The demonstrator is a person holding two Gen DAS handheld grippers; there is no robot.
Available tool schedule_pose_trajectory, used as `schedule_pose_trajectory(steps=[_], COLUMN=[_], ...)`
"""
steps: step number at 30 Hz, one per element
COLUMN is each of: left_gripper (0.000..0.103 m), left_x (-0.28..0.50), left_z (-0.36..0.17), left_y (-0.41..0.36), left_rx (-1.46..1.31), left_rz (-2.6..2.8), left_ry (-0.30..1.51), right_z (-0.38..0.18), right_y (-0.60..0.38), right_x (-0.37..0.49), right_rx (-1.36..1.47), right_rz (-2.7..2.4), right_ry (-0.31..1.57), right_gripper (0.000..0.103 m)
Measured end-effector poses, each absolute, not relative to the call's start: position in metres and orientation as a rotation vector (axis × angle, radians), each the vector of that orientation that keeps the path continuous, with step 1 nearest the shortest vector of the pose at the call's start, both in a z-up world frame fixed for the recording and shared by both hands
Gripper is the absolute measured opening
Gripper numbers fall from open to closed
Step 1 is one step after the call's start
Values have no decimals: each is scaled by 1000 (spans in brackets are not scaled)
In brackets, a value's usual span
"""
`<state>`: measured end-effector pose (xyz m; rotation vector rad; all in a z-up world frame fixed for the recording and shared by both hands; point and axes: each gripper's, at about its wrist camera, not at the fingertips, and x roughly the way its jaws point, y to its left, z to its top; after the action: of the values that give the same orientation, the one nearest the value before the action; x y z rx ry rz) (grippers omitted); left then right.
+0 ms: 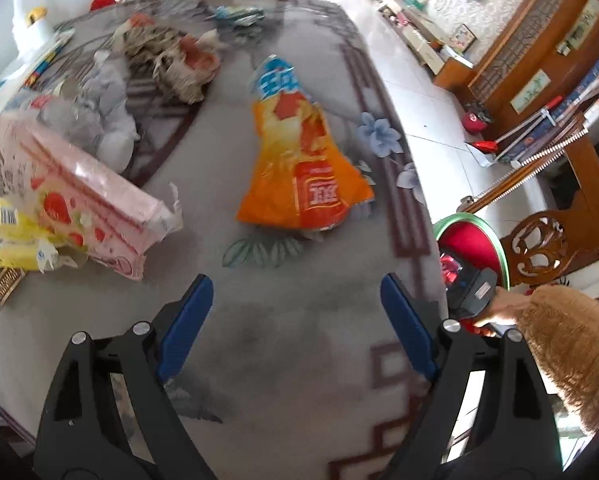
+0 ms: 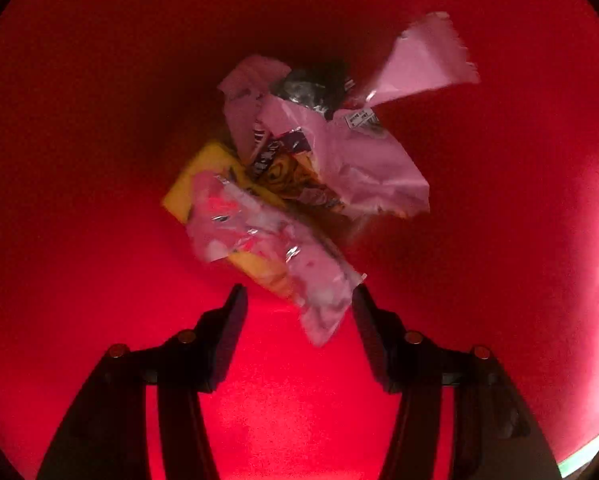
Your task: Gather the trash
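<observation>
— Looking at the orange snack bag, how do you think it handles?

— Light and limp, I judge; thin crinkly film, slippery, nothing fragile in it; it lies flat on the table, well ahead of the left gripper, whose blue fingers stand wide apart with nothing between them.

— Which way does it run?

— Its long axis runs away from the gripper, tilted a little left; the narrow blue end points far, the broad orange end sits near; I would pinch that near edge, where the film lifts slightly.

— And the right gripper?

— Open too, down inside the red bin; a pink wrapper hangs loose between its jaws, apparently unheld; more wrappers lie below; the pink strawberry box waits left on the table.
</observation>
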<state>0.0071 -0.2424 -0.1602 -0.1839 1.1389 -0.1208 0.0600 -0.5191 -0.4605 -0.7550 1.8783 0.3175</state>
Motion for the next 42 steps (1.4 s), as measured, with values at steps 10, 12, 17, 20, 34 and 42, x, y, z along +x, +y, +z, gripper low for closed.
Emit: schedule_pose_trajectory(steps=[10,12,17,20,34,42], left_gripper=[83,83,83,83,90,52], left_x=[25,29,47,63,102,133], left_z=[-156,-155,-151,-149,-160,-192], left_y=[-258,-260,-259,-256,-244,-247], left_rx=[-164,-163,-175,-187,-187,-182], left_rz=[-143,-142,-108,-77,-59,-126], left_ry=[1116,1106,1068,1040,1059,1165], right_z=[-465,-444,-365,-320,-155,-126], right_y=[-531,-534,-534,-543,-573,-473], right_x=[74,76,64,47,-8,-20], right_rx=[-602,-512,-367,-243,372,312], right_rz=[281,295,309,276,1,188], right_ry=[1907,1881,1736,1646,1159,1133], right_gripper=[0,0,0,0,0,0])
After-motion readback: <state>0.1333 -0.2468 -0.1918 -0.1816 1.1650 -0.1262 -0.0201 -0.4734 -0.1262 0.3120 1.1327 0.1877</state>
